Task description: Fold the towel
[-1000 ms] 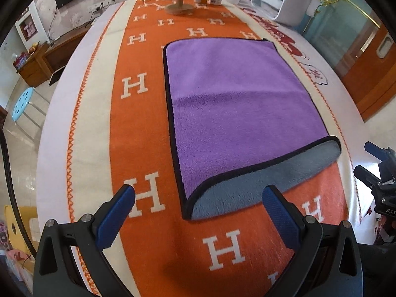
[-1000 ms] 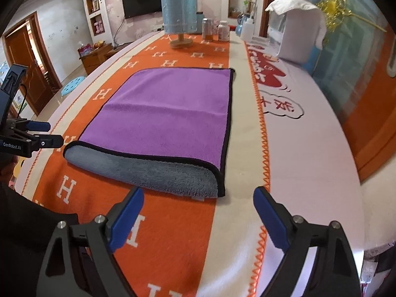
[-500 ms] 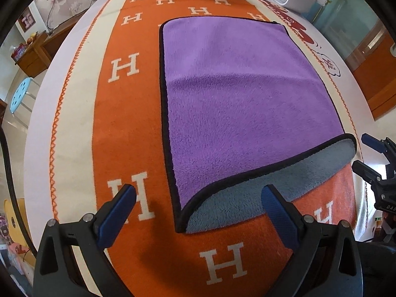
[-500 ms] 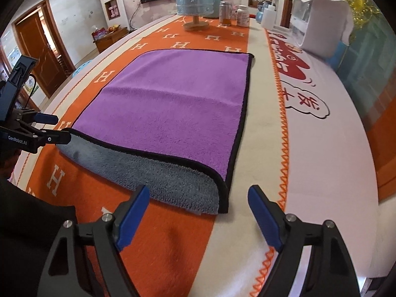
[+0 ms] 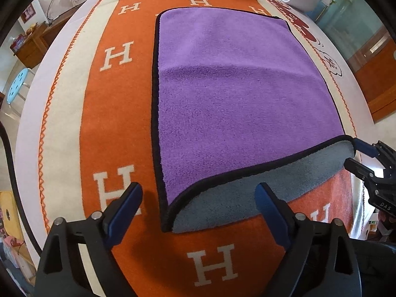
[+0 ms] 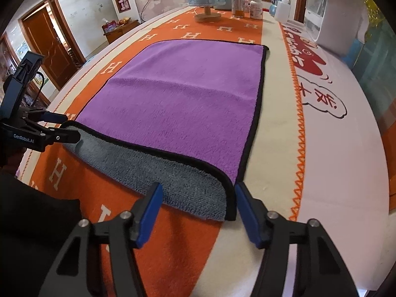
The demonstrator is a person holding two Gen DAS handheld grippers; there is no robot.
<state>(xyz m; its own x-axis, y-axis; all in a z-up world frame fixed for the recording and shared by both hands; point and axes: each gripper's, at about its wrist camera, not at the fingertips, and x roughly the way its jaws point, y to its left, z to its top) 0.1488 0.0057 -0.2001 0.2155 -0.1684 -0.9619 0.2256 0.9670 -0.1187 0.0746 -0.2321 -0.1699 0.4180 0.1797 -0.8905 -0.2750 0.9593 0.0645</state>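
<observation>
Purple towel lying flat on the orange H-patterned runner that covers the desk. The landmark here is the towel.

Room about the towel: bare runner borders its left side, and a cream band with orange zigzag stitching borders its right side; beyond that band the white desk surface carries red printed characters. Well beyond the towel's far edge stand a blue-shaded lamp on a wooden base, two jars and a white box-shaped appliance. The strip of runner between the towel's near edge and the desk's near edge is narrow.

The towel: purple pile on the upper face, grey on the underside, bound all round in black piping. Its near edge is turned up and rolled back, so that a grey band shows along the whole near side. A faint crease crosses the purple face from side to side.

The tongs: the left tongs are spread wide, low over the runner, straddling the towel's near left corner without touching it. The right tongs are likewise spread, with the towel's near right corner between the blue pads; the right pad sits just beside the black piping. Each pair is also seen from the other's camera, at the opposite near corner of the towel.
</observation>
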